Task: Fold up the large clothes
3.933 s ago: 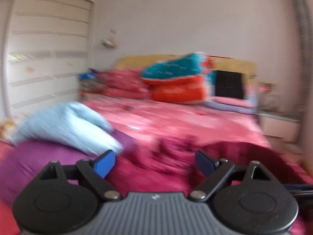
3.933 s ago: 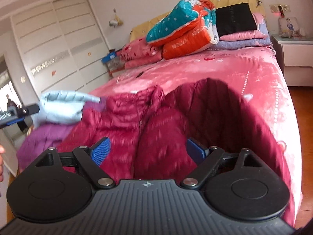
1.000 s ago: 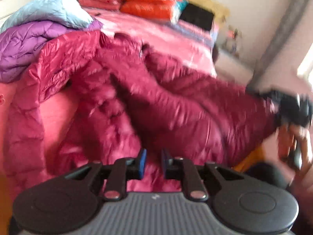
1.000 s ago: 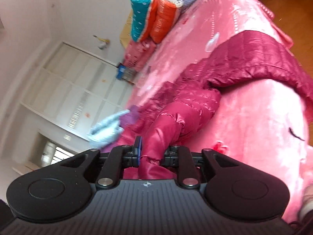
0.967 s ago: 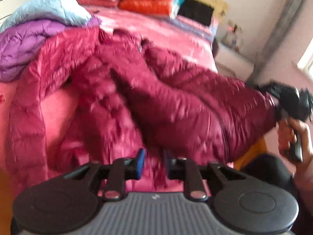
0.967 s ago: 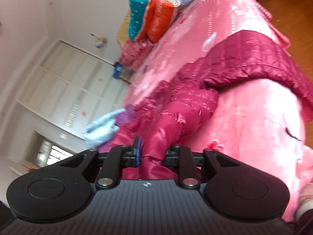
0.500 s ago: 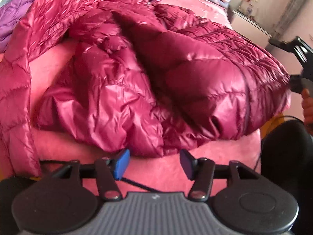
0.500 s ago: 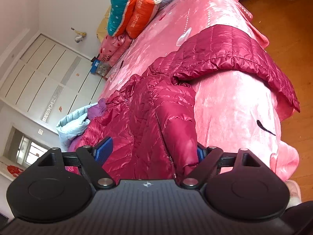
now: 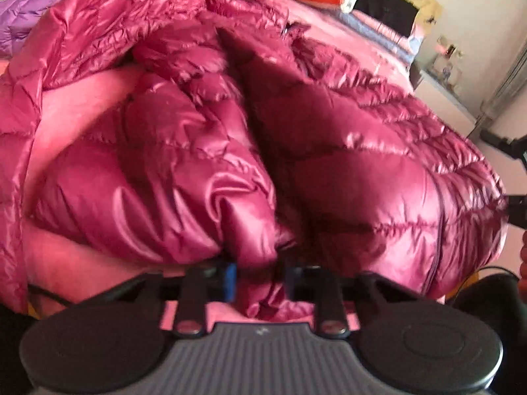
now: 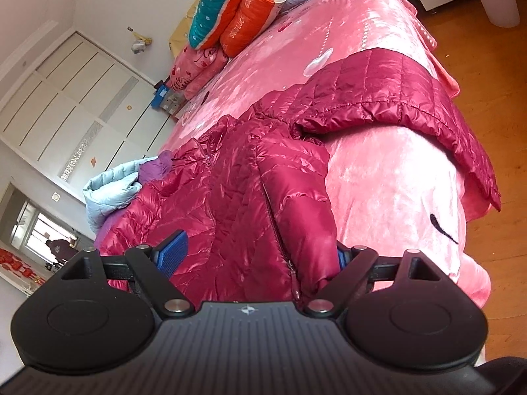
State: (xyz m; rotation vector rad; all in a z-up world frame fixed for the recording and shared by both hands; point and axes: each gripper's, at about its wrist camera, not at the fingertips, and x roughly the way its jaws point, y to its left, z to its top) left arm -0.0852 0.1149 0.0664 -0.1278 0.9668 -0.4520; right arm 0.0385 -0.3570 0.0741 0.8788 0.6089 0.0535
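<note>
1. The left gripper point(image 9: 258, 278) is pinched on the hem of the maroon down jacket point(image 9: 296, 138), which lies crumpled on the pink bed point(image 10: 378, 177).
2. The right gripper point(image 10: 258, 253) is spread wide around the jacket's zipper edge.
3. Only the right wrist view shows the wardrobe point(image 10: 75, 98) and wood floor point(image 10: 494, 105).

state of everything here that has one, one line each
left gripper: jaws shut on a fold at the hem of the maroon jacket
right gripper: jaws open, jacket fabric between them
maroon jacket: unzipped, crumpled, unfolded on the bed
bed: covered by a pink blanket
wardrobe: doors closed
light blue jacket: heaped, unfolded
</note>
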